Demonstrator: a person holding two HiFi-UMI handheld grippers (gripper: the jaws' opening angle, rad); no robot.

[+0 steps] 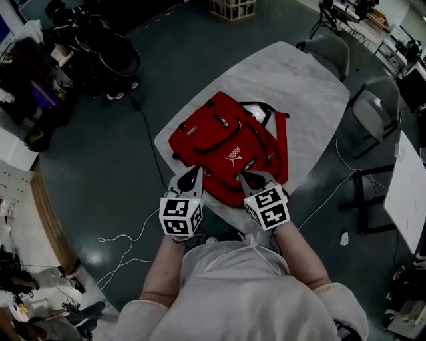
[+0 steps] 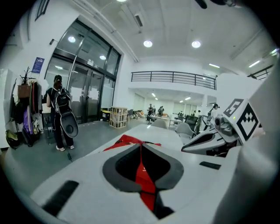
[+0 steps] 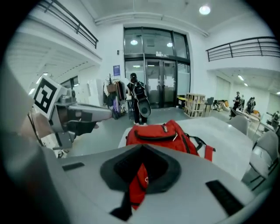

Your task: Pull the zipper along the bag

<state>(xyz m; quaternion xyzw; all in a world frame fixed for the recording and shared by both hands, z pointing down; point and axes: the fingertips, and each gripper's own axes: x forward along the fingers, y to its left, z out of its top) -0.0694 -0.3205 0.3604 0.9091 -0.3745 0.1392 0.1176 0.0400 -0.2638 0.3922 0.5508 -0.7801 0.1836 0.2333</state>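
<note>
A red backpack [image 1: 226, 143] lies on a white marble table [image 1: 293, 80], its carry handle and zipped pockets facing up. My left gripper [image 1: 193, 174] sits at the bag's near edge, its jaws shut on a strip of the bag's red fabric [image 2: 144, 175]. My right gripper [image 1: 247, 176] is a little to the right on the same edge, shut on a red tab [image 3: 139, 183] with a white mark. Whether either piece is the zipper pull I cannot tell. The rest of the backpack [image 3: 159, 131] rises beyond the right jaws. The two grippers stand close together.
Two grey chairs [image 1: 329, 50] [image 1: 379, 100] stand at the table's far right. A black cable [image 1: 150, 143] runs over the floor left of the table. A person carrying a bag [image 3: 139, 103] stands near the glass doors. A wooden crate [image 1: 233, 8] is further back.
</note>
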